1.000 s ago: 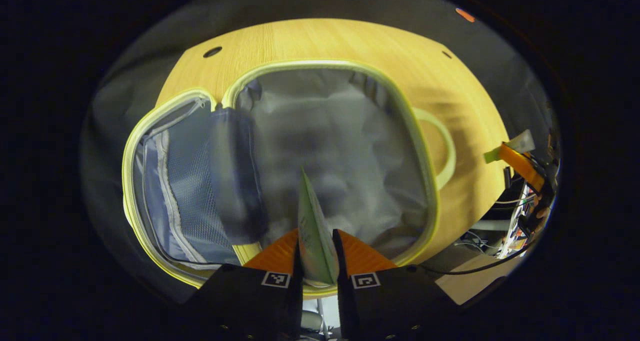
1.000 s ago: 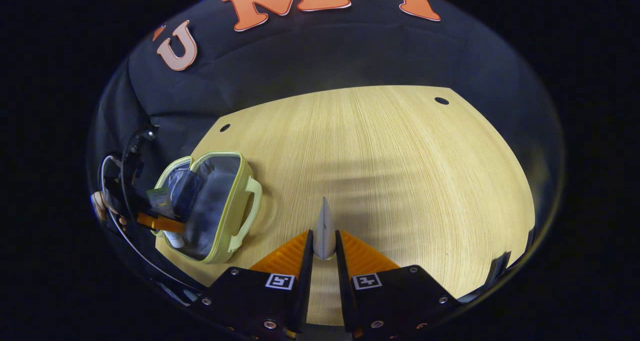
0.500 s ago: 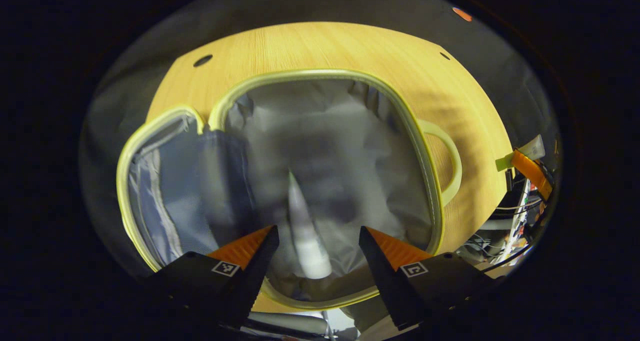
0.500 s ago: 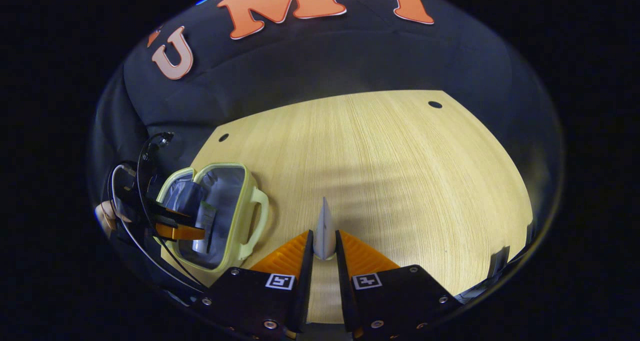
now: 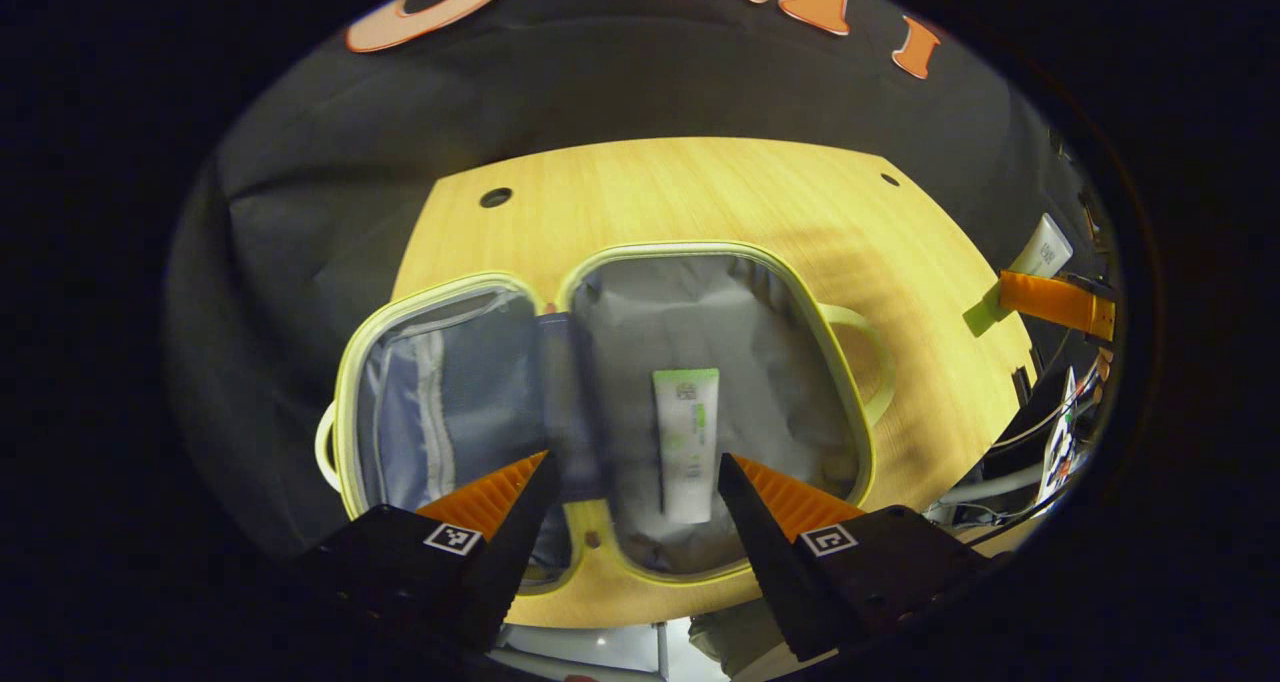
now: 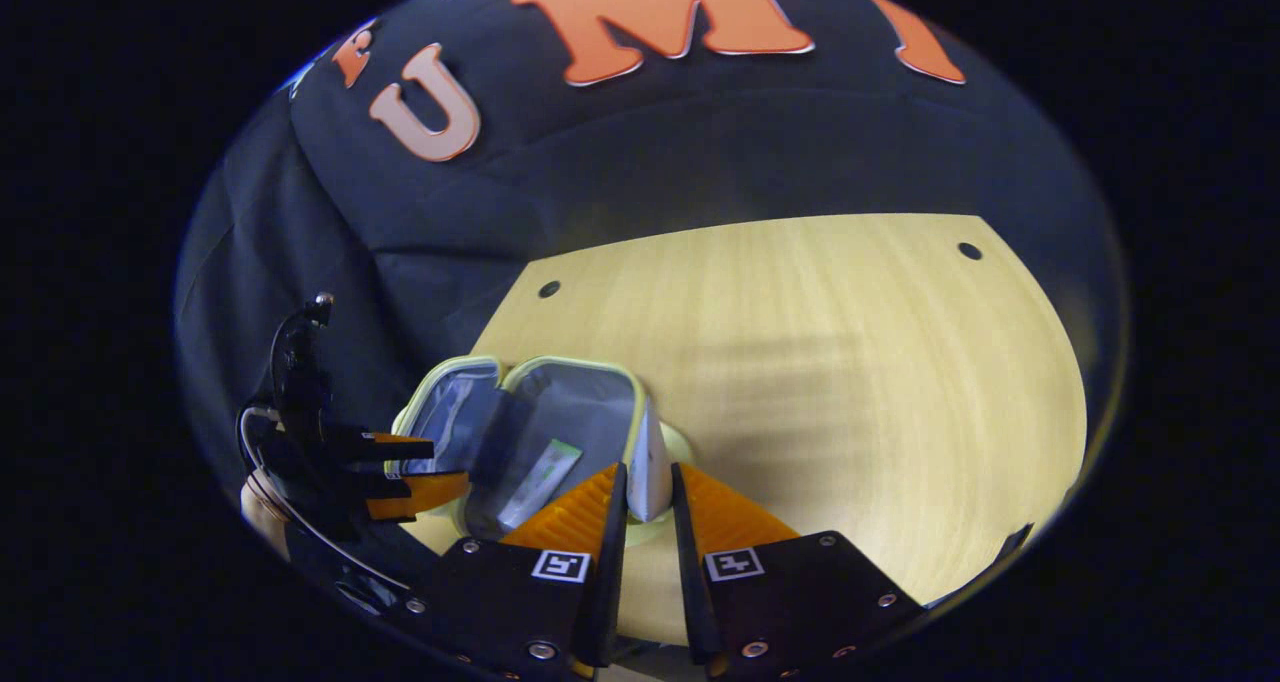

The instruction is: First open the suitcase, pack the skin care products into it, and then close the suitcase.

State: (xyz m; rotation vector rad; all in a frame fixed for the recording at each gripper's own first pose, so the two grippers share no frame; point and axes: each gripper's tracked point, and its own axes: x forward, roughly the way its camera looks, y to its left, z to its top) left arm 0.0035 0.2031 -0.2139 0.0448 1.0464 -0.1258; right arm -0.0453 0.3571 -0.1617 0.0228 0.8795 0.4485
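Whereas a second ago the left gripper (image 5: 628,482) clamped the green-labelled tube (image 5: 686,440), its view now shows jaws apart and that tube flat inside the open suitcase (image 5: 700,258) at 6 o'clock, one product packed, while the right gripper view shows the right gripper (image 6: 648,497) clamped on a second tube (image 6: 648,467) nearing the suitcase rim at 7 o'clock.

A tube (image 6: 648,467) is clamped between the right gripper (image 6: 648,507) fingers; the open suitcase (image 6: 540,442) lies at ten o'clock.

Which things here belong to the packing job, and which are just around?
Job:
open yellow-trimmed grey fabric suitcase
white green-labelled tube lying inside it
white tube clamped in right tongs
open left tongs

Around:
wooden table
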